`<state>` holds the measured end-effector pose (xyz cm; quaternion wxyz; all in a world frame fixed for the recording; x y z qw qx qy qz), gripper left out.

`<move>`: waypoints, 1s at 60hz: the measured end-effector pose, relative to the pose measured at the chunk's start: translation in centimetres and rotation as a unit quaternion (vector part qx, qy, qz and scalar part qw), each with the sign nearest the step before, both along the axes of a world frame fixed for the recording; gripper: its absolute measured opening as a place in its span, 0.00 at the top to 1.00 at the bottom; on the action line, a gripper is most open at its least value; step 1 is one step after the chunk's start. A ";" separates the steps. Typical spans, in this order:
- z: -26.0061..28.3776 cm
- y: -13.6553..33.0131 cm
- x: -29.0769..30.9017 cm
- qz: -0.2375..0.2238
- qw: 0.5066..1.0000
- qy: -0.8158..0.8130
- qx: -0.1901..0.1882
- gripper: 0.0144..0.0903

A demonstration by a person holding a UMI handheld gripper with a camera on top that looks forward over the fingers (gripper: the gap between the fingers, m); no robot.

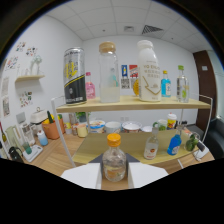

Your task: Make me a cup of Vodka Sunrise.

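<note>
Orange-capped bottle (114, 159) between open hand-held gripper (114, 176) fingers.

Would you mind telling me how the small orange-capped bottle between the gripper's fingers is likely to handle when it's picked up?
The orange-capped bottle looks clear, smooth and round, so it may slip or twist against the fingers. It appears only partly filled, so it is probably fairly light. Being taller than wide, it could tip if nudged near the cap.

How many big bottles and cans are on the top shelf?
3 up front: a black can at one end, a clear bottle beside it, then a white bottle. Smaller ones stand behind; some may be hidden.
</note>
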<state>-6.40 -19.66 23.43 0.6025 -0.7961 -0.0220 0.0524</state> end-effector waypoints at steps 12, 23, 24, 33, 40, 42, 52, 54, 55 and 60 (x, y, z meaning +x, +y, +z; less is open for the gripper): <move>-3.5 -4.5 -0.1 0.006 1.000 0.003 -0.023 0.73; -8.7 -4.2 0.1 -0.008 0.999 0.009 -0.051 0.73; -9.1 -4.0 0.0 -0.010 0.998 0.011 -0.053 0.73; -12.9 -1.8 0.0 -0.023 0.997 0.014 -0.072 0.74; -15.5 -0.4 -0.1 -0.027 0.996 0.005 -0.088 0.73; -16.4 0.0 -0.1 -0.028 0.995 0.003 -0.094 0.73; -19.7 0.7 -0.3 -0.030 0.991 -0.004 -0.130 0.73; -20.0 0.7 -0.3 -0.030 0.991 0.000 -0.132 0.73; -20.1 0.8 -0.4 -0.030 0.991 0.002 -0.133 0.73; -20.8 0.7 -0.6 -0.025 0.990 0.000 -0.141 0.73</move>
